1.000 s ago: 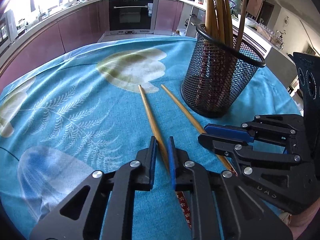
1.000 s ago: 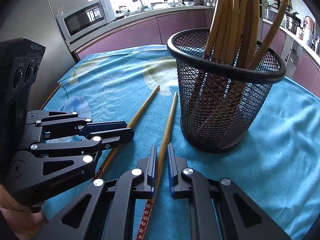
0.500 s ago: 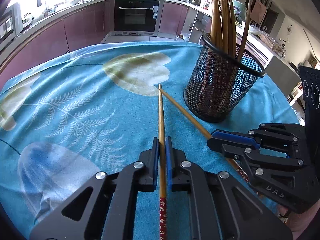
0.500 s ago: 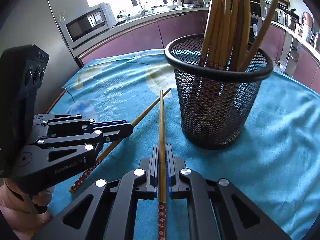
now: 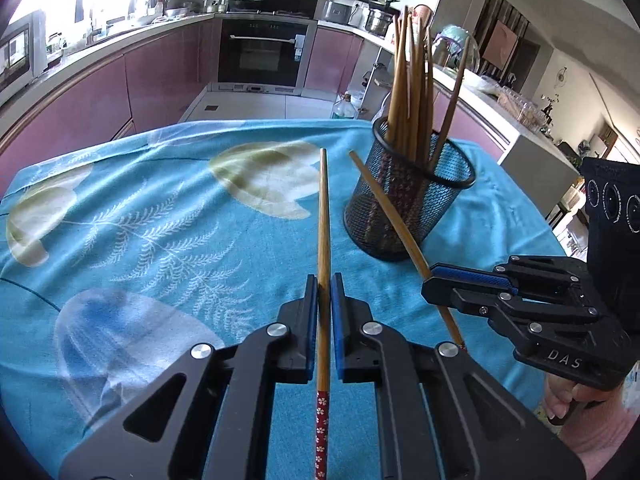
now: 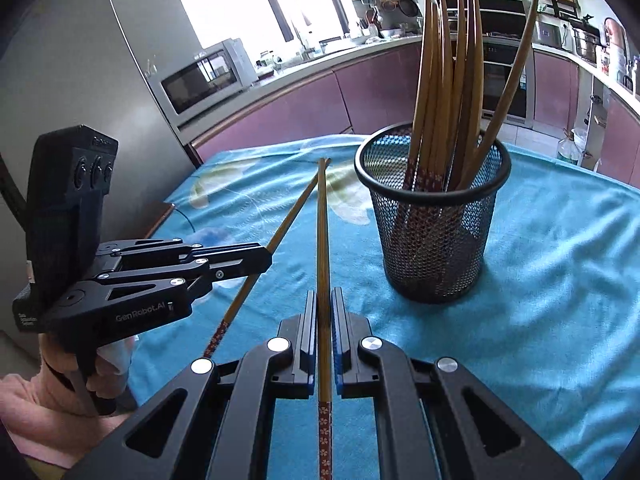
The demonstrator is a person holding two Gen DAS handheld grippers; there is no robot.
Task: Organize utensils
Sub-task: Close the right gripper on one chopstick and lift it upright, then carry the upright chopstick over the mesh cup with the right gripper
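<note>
Each hand-held gripper, left (image 5: 325,292) and right (image 6: 325,308), clamps one chopstick (image 5: 324,216) (image 6: 322,220) above the tabletop (image 6: 560,280). Advise tipping the patterned ends down and lowering them inside the mesh holder (image 6: 436,240) rim, clear of the standing chopsticks.

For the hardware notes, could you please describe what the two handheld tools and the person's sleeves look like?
Both tools, left and right, are matte black angular linkages with silver screws and blue finger pads. Seen from each other's cameras, the right one reads "DAS", the left "GenRobot.AI"; each carries a black box with round lenses. The sleeves are pink.
</note>
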